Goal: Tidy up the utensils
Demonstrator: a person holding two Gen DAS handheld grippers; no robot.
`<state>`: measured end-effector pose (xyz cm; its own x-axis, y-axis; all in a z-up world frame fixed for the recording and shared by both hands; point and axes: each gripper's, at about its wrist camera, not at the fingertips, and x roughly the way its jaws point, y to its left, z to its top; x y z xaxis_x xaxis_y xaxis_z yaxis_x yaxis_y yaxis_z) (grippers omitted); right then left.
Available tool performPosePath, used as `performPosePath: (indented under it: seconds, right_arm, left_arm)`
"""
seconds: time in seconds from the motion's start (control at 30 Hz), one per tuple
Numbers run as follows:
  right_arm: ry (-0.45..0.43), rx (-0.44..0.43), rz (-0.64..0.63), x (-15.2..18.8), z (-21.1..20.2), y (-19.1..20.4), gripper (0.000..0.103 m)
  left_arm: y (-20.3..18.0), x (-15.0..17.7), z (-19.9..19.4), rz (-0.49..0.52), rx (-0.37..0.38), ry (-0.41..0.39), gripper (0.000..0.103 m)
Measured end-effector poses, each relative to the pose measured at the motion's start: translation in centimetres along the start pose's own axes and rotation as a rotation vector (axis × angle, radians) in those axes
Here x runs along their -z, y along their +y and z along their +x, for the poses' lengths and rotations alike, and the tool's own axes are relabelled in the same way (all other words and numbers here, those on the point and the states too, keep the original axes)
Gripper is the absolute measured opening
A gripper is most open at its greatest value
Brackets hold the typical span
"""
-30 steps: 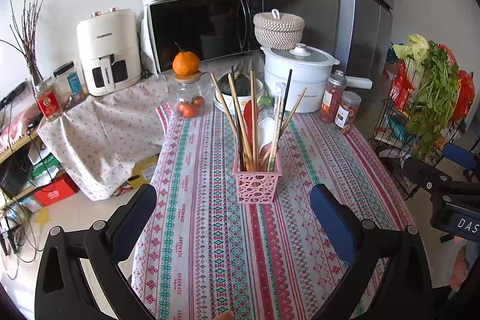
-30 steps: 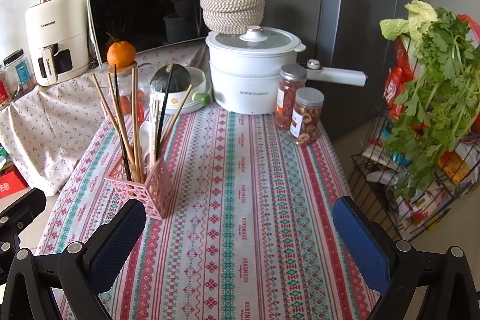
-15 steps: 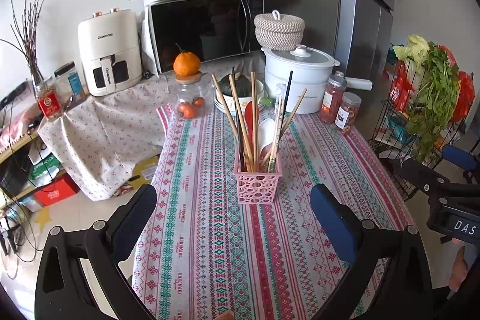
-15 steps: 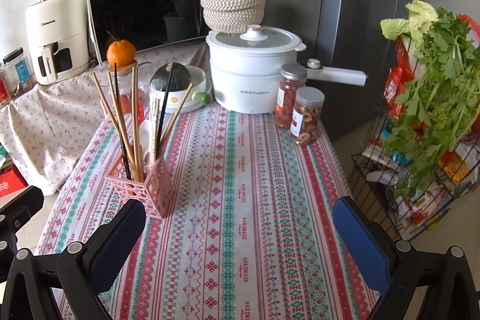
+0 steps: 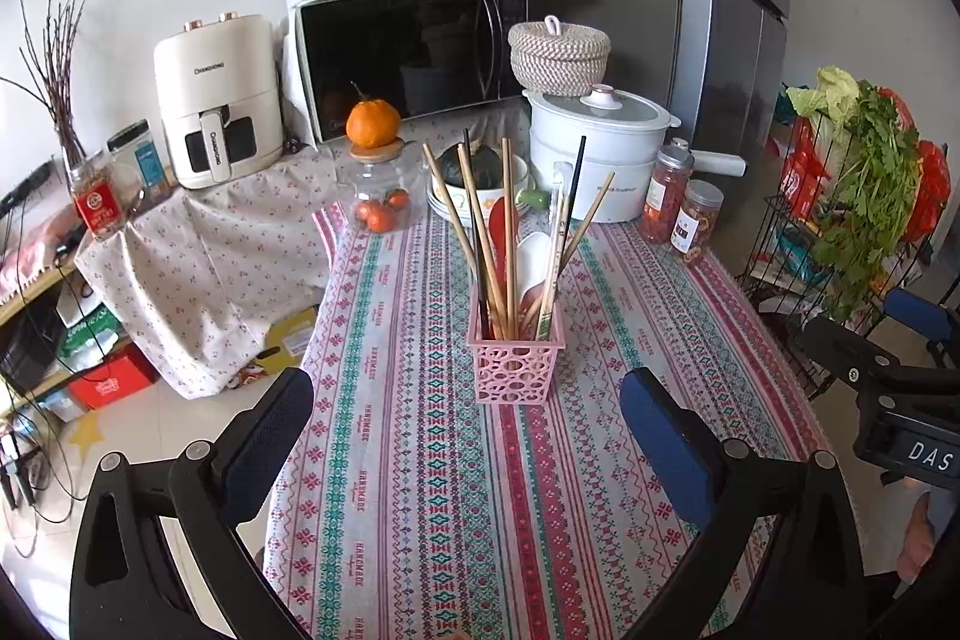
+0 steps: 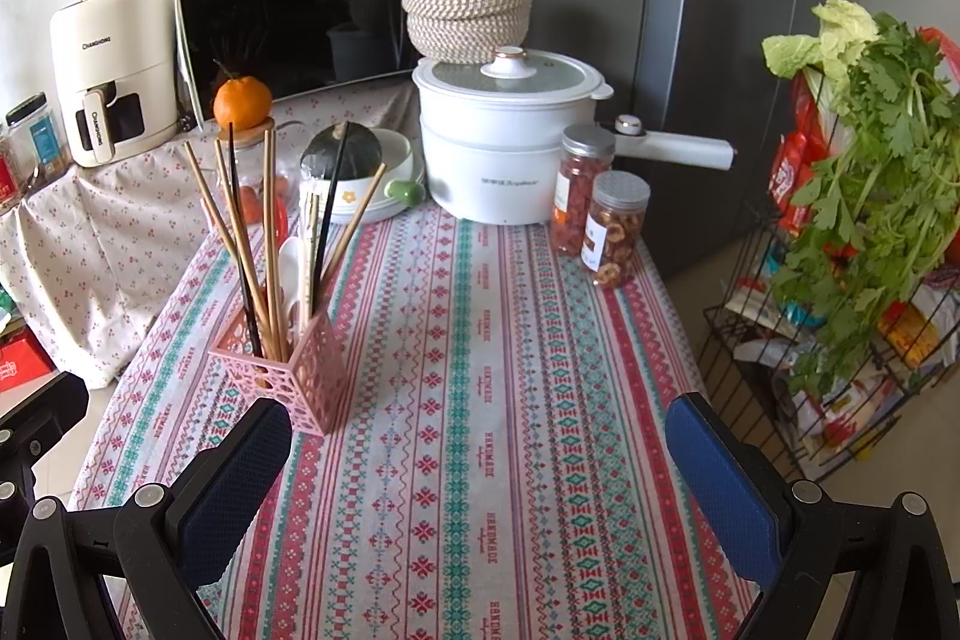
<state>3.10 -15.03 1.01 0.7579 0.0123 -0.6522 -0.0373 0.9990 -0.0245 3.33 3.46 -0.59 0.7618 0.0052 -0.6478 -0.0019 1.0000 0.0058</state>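
Pink basket (image 5: 517, 363) holding chopsticks (image 5: 509, 227), both grippers' fingers apart, empty

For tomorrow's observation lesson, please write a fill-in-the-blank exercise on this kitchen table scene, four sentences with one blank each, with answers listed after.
1. The chopsticks stand in a ____ perforated holder.
2. An orange sits on the lid of a glass ____.
3. The woven basket rests on top of the white ____.
4. Both the left gripper and the right gripper are ____, holding nothing.

Answers: pink; jar; pot; open
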Motion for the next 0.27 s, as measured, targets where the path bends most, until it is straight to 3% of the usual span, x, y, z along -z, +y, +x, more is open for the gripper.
performPosePath:
  seconds: [0.27]
  right_arm:
    - [0.001,-0.001,-0.002,0.07,0.11,-0.01,0.102]
  left_arm:
    - [0.11,-0.07,0.18,-0.007,0.018,0.006,0.103]
